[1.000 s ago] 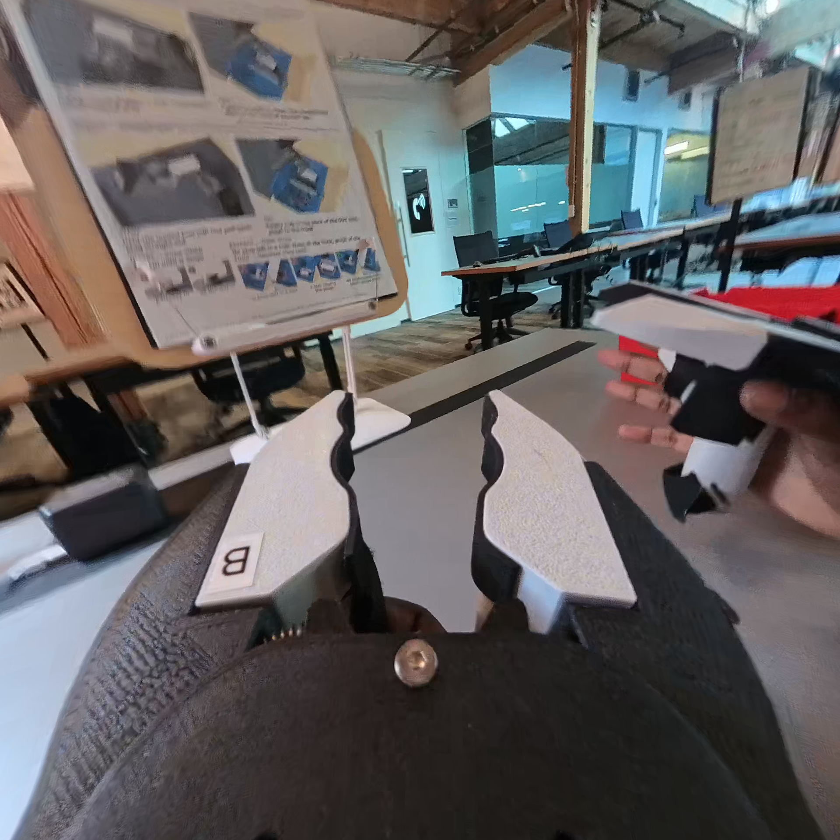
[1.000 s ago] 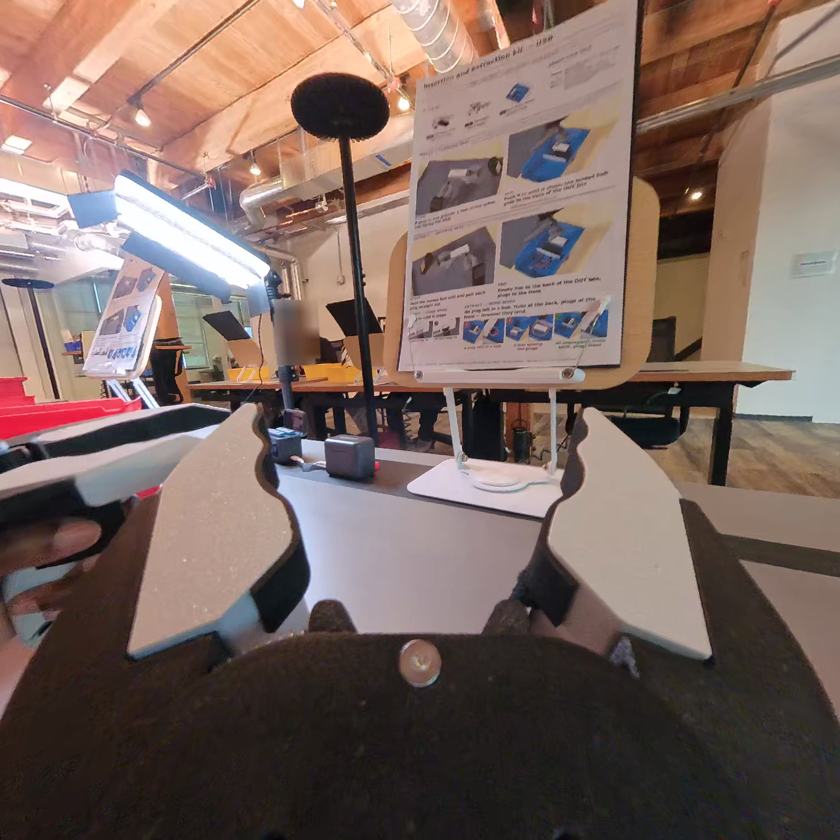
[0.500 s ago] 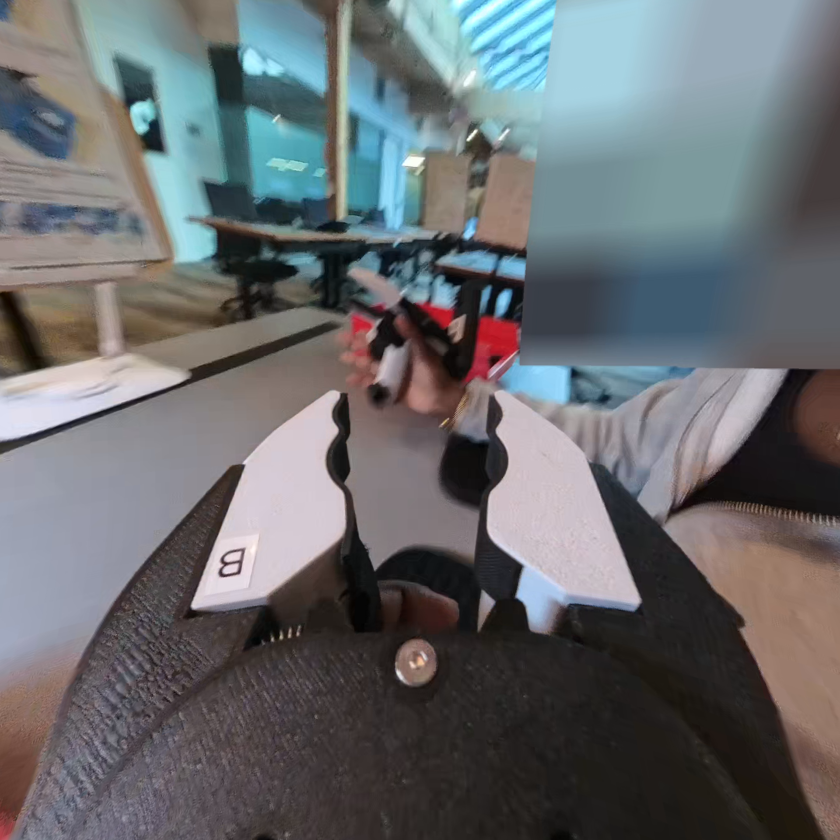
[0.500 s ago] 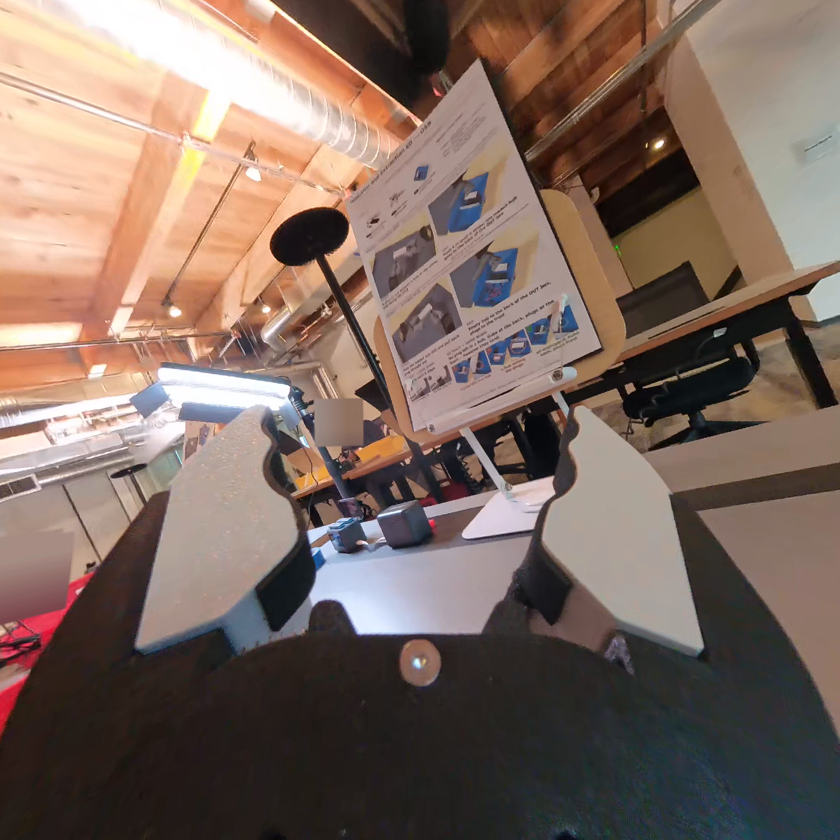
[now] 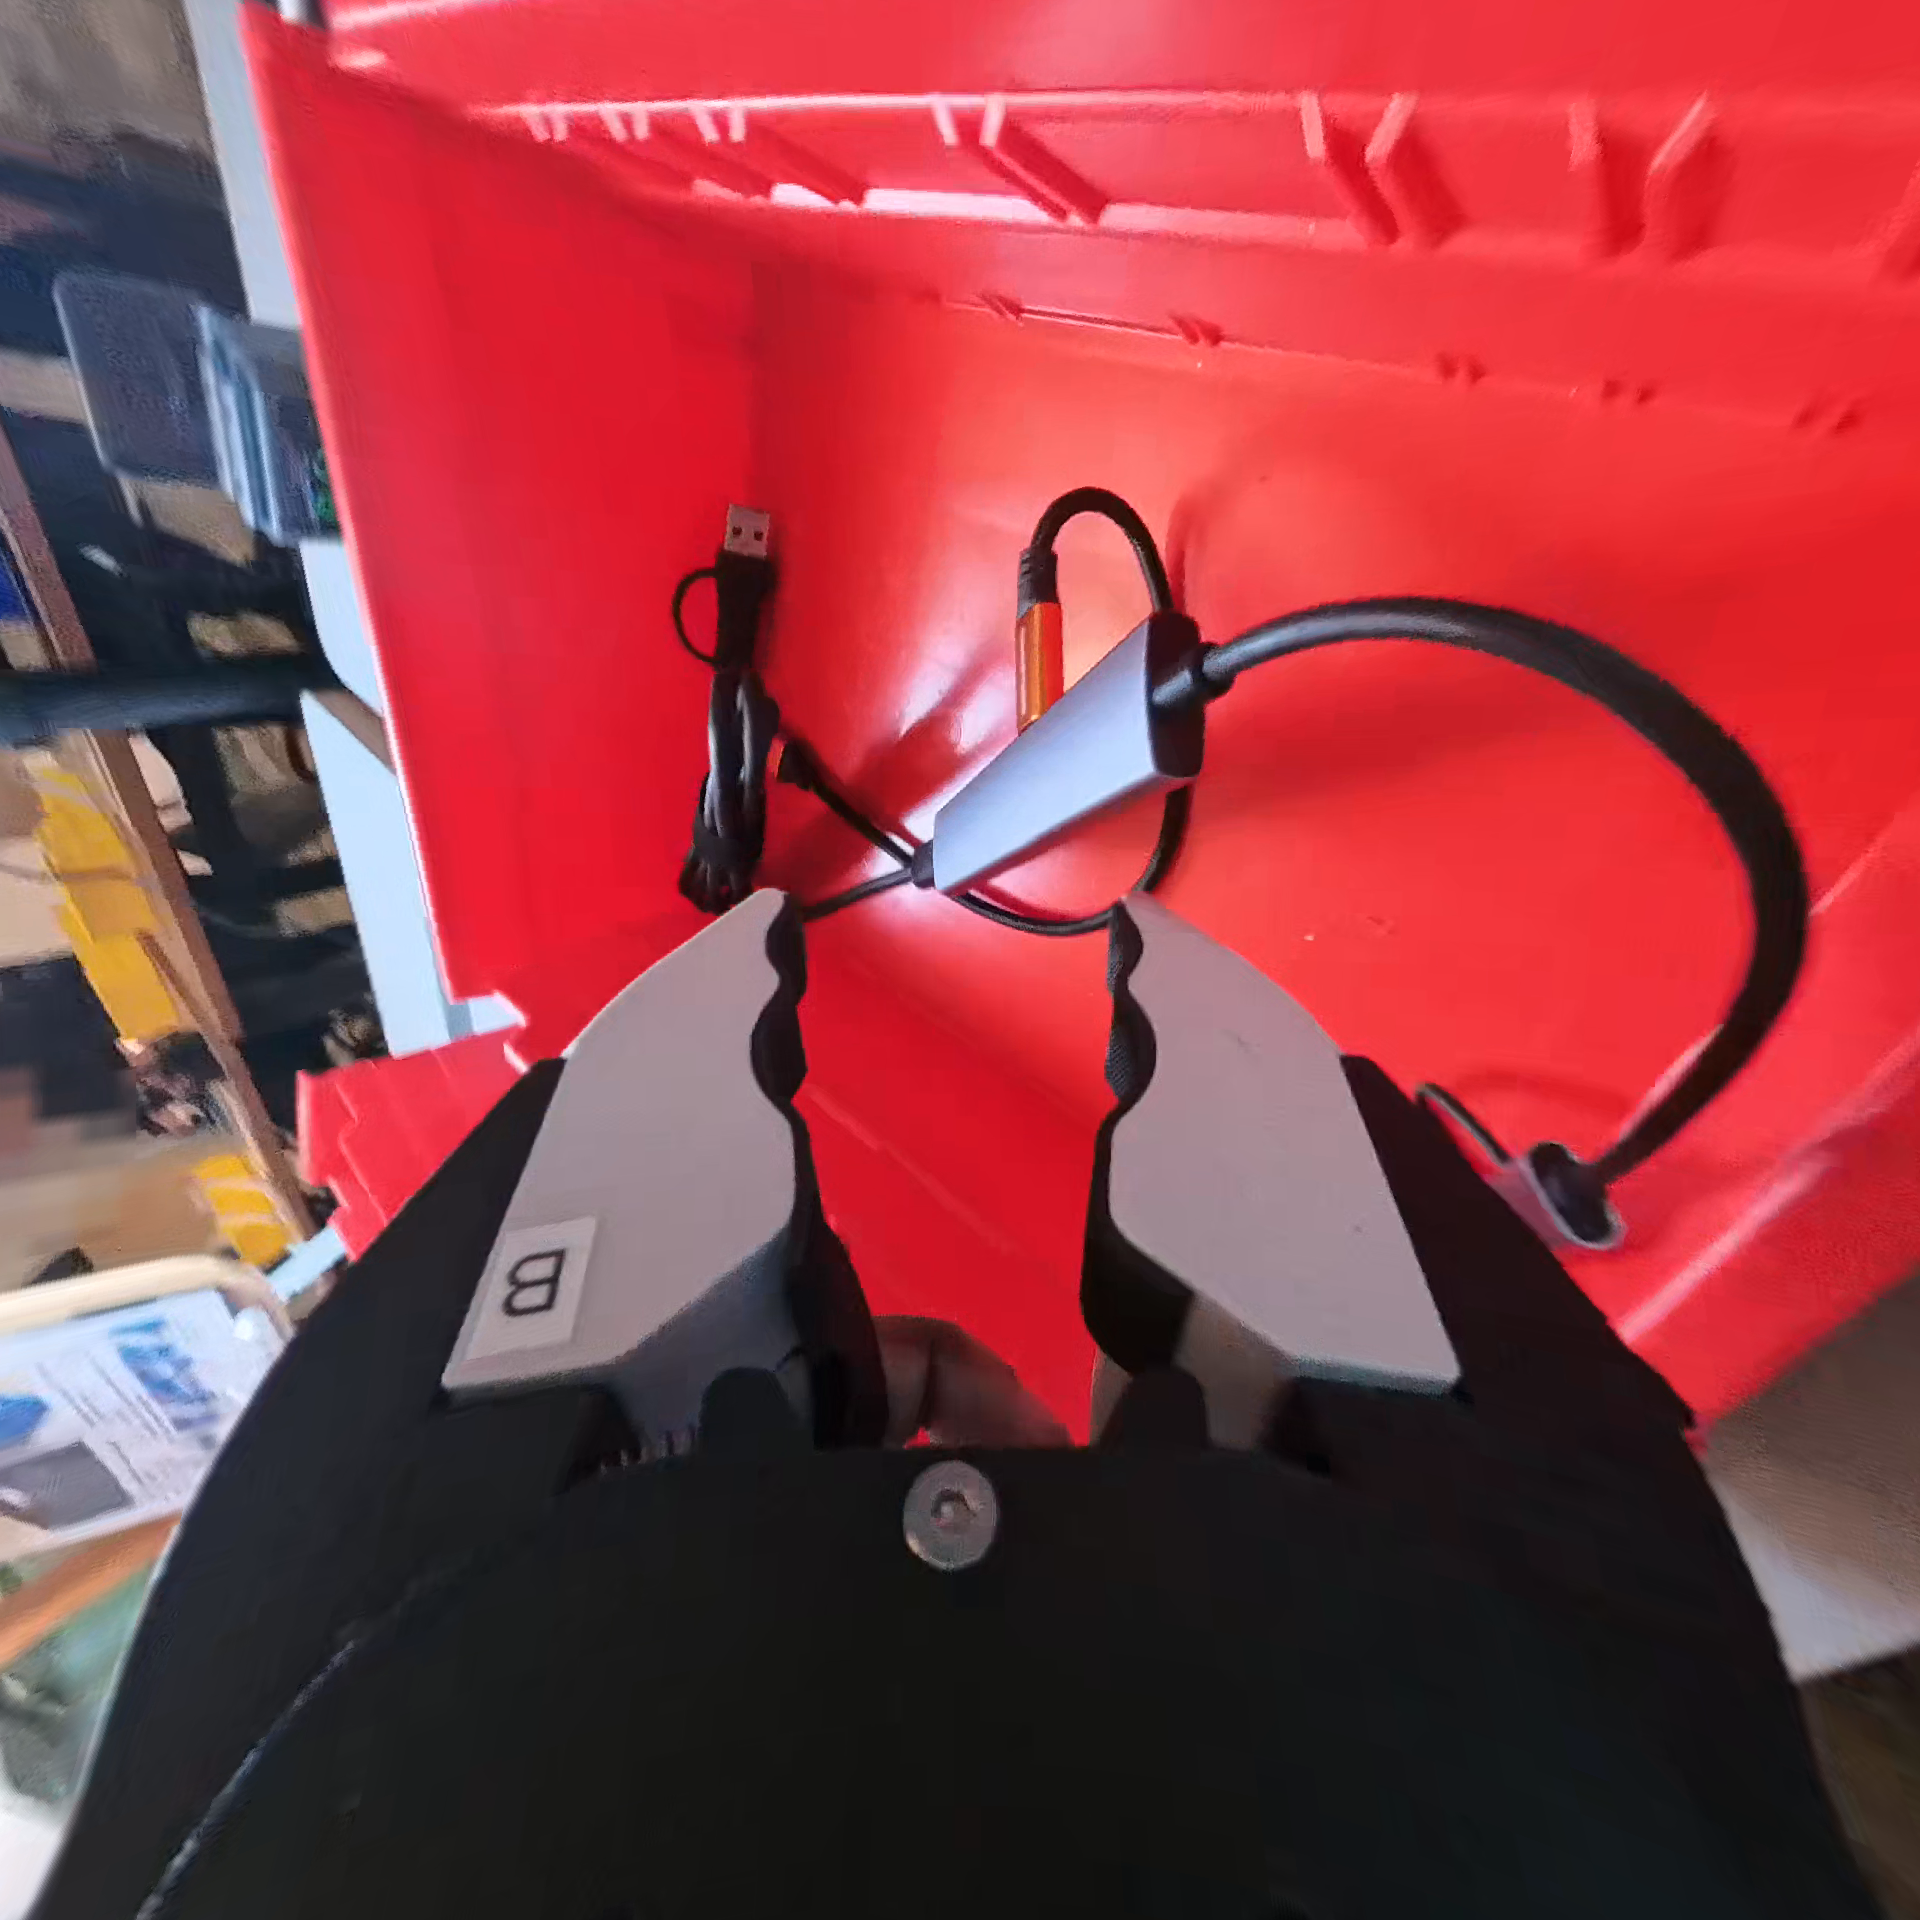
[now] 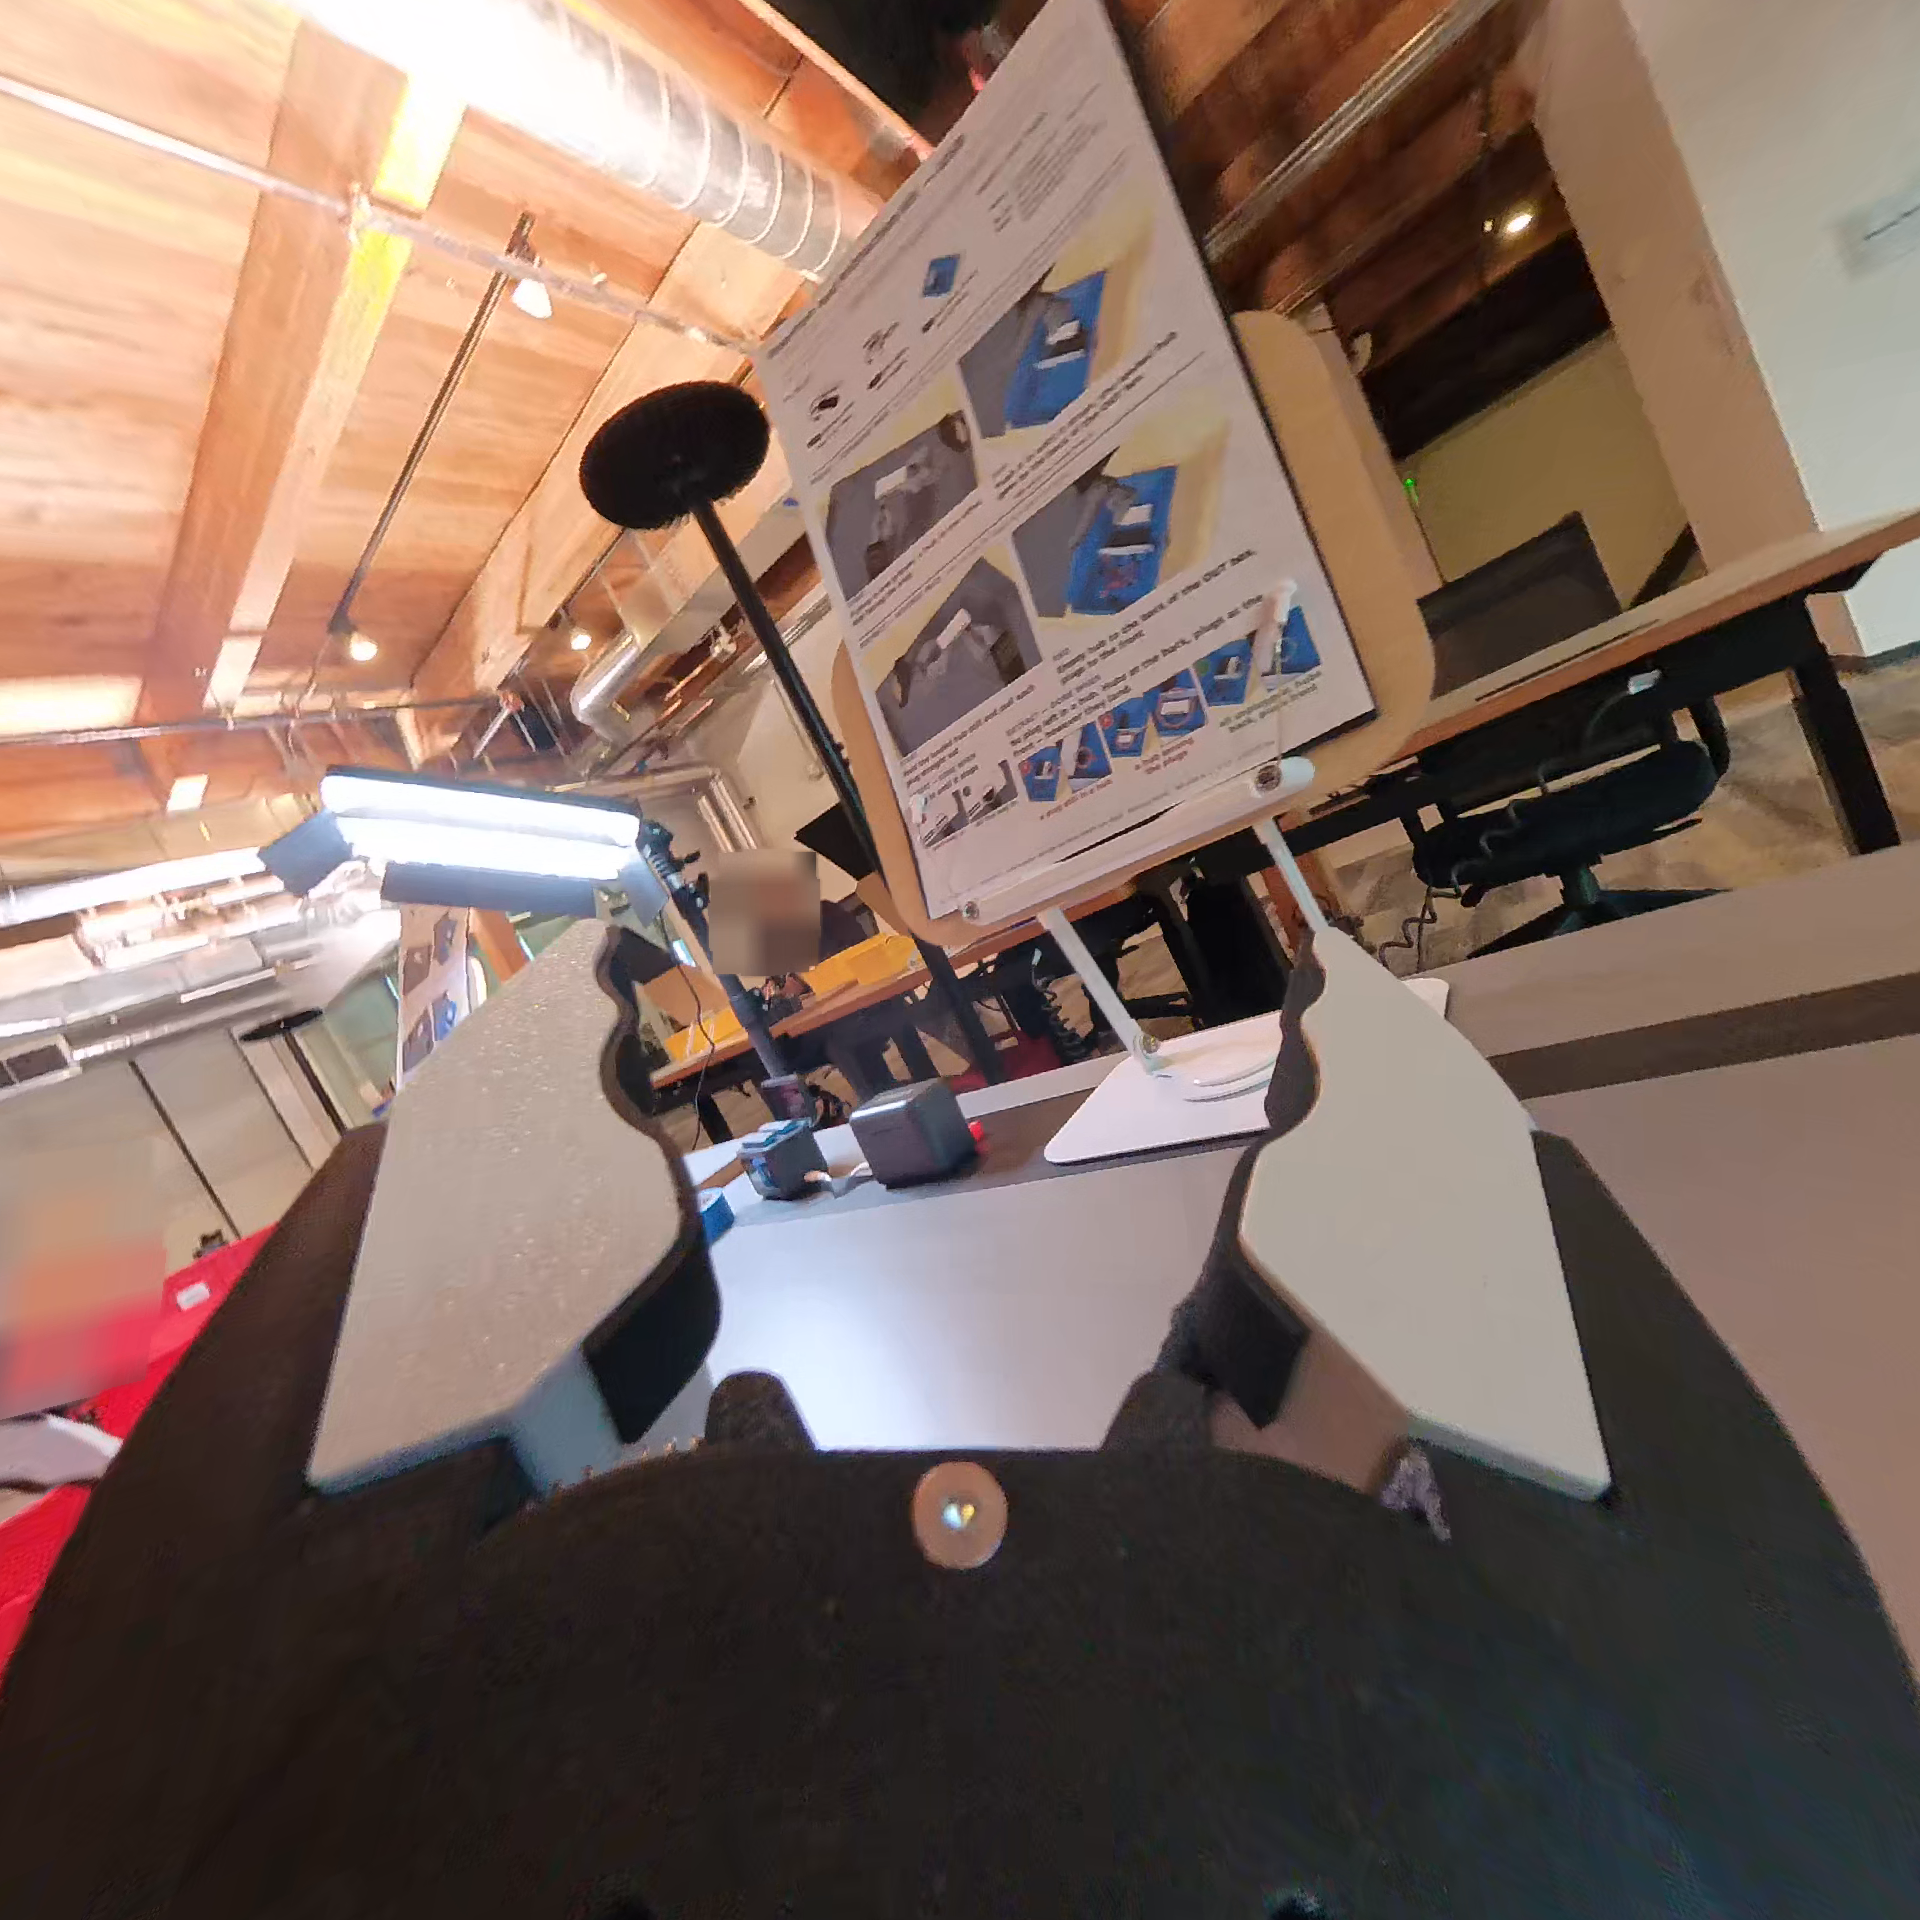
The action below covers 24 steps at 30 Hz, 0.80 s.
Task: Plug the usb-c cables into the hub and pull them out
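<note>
In the left wrist view a grey hub (image 5: pixel 1070 758) lies inside a red bin (image 5: pixel 1455 468), with a thick black lead (image 5: pixel 1683 748) looping to the right. A cable with an orange plug (image 5: pixel 1039 644) lies against the hub. A black bundled cable with a silver plug (image 5: pixel 732 665) lies to its left. My left gripper (image 5: pixel 951 920) is open and empty, its tips just short of the hub. My right gripper (image 6: pixel 951 971) is open and empty over the grey table (image 6: pixel 935 1278), pointing at an instruction sheet on a stand (image 6: pixel 1060 520).
In the right wrist view the stand's white base (image 6: pixel 1153 1112), a small grey cube (image 6: pixel 909 1132) and a smaller blue-topped device (image 6: pixel 779 1158) sit at the table's back. A black pole with a round foam top (image 6: pixel 675 457) rises behind. A lamp bar (image 6: pixel 468 831) is at the left. Some 50 centimetres of space lies between my two pairs of fingers.
My left gripper has swung from the table to point into the red bin, over the hub and cables. The right gripper has tilted upward a little. Both stay open.
</note>
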Each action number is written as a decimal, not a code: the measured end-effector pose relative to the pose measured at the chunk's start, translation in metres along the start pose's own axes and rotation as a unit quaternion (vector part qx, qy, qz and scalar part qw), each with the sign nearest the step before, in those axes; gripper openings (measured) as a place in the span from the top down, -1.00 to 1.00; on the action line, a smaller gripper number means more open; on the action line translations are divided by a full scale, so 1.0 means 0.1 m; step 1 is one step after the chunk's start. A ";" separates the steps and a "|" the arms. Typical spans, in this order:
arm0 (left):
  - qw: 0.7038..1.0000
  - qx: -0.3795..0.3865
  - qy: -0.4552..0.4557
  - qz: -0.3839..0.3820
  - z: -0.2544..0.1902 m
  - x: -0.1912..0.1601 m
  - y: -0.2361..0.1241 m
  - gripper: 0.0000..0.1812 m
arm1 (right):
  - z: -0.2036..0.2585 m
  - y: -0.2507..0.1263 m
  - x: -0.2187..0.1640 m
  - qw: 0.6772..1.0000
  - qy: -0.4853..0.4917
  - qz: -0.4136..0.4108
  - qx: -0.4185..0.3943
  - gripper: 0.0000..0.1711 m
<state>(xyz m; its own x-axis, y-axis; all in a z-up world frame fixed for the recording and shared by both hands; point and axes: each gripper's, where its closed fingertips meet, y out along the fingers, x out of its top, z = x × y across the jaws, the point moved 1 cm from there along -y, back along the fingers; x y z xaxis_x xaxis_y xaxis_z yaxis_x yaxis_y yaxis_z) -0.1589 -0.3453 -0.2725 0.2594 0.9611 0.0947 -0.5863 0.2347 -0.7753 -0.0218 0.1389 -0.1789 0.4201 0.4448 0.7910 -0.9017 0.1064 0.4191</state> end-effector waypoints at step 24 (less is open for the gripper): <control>0.864 0.248 -0.253 -0.358 1.40 0.75 -1.55 0.89 | 0.06 0.03 -0.07 1.000 0.010 0.022 0.012 -0.31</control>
<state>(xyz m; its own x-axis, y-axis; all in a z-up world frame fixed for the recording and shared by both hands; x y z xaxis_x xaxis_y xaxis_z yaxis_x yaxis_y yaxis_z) -0.1558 -0.2889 -0.0583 0.3975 0.4546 0.7971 -0.7031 0.7091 -0.0538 -0.0262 0.1310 -0.1804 0.3774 0.4662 0.8002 -0.9165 0.0640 0.3949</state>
